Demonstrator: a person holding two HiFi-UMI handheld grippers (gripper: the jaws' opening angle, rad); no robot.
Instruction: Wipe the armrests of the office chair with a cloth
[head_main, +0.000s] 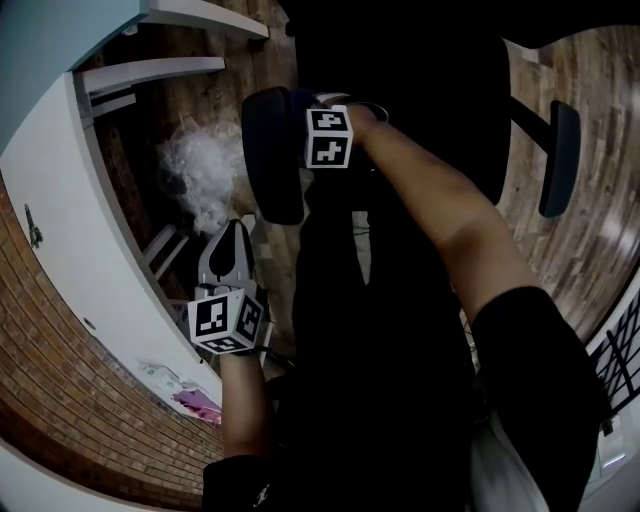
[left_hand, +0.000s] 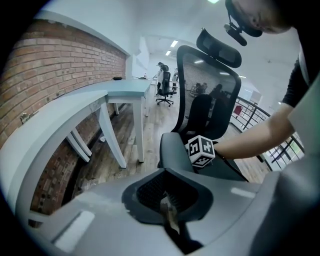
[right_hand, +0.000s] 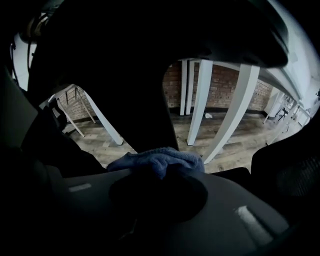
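Near the top middle of the head view, the dark padded armrest (head_main: 272, 160) has your right gripper (right_hand: 159, 176) on it or just over it. This armrest is on the left side of the black mesh office chair (left_hand: 206, 95). The jaws are closed on the soft blue cloth (right_hand: 157, 159), which bunches out in front of them, low in the middle of the right gripper view.

I think you are wiping this armrest now. To do it well, press the cloth flat on the pad. Go slowly from one end to the other, then over the round edges. Grip the cloth tight so it does not slip out. Let only the cloth touch the pad, not the hard jaws.

Your left gripper (head_main: 232, 252) hangs low at the left of the head view, apart from the chair. Its jaws are pressed together with nothing between them. It could steady the chair, since I think a chair like this may turn or roll when you push.

The second dark armrest (head_main: 560, 158) is at the upper right of the head view, well apart from the cloth. I think it comes next.

A long white desk (head_main: 80, 230) runs down the left side, with a red brick wall (left_hand: 65, 65) behind it. The desk is near the armrest, so mind your left gripper there. Under the desk lies a pale crumpled heap (head_main: 205, 170); I cannot tell what it is. A black metal railing (head_main: 620, 350) stands at the right edge.
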